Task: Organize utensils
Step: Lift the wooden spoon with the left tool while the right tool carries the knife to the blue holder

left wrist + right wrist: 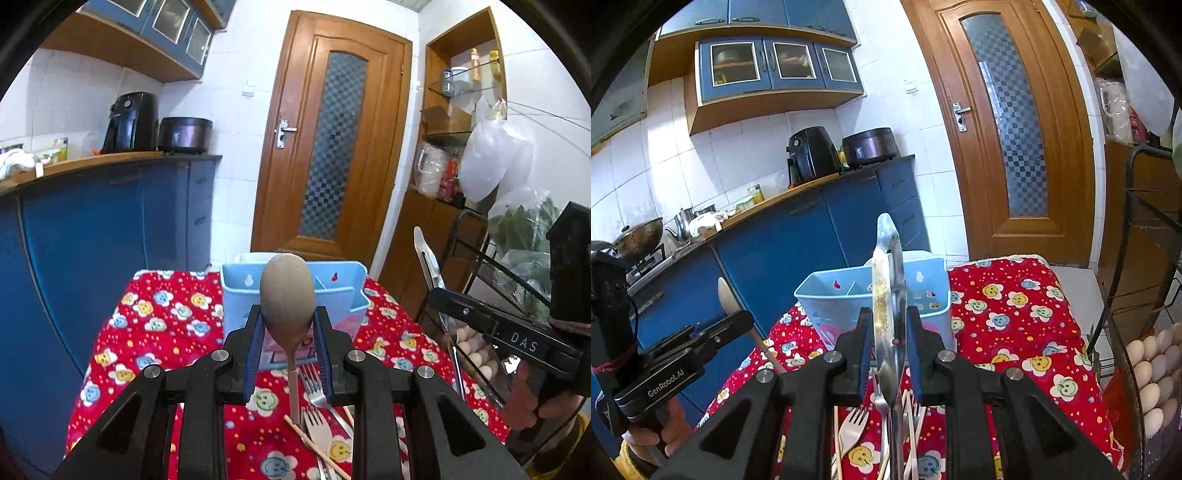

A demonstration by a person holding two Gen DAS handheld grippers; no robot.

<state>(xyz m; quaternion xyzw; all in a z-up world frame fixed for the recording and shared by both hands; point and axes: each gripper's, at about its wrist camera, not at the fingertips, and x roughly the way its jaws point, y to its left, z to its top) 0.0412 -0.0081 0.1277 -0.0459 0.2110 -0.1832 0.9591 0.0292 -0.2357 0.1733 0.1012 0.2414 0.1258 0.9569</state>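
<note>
In the left wrist view my left gripper (pixel 288 314) is shut on a wooden spoon (pixel 287 291), bowl up and handle hanging down. Behind it a light blue utensil caddy (pixel 343 280) with compartments stands on the red flowered tablecloth (pixel 166 332). Forks (pixel 314 384) and chopsticks (pixel 314 443) lie on the cloth below. My right gripper (pixel 886 317) is shut on metal tongs (pixel 884 288) that point up in front of the caddy (pixel 831 295). Each gripper shows in the other view: the right gripper (pixel 443 295) with the tongs (pixel 424 251), the left gripper (pixel 738 321) with the spoon (pixel 727 295).
A black wire basket (pixel 1123 332) with several eggs (pixel 1152 369) stands at the table's right edge. Blue kitchen cabinets (pixel 110 240) run along the left, with appliances on the counter. A wooden door (pixel 332 140) lies beyond the table. More forks (pixel 853 424) rest below the right gripper.
</note>
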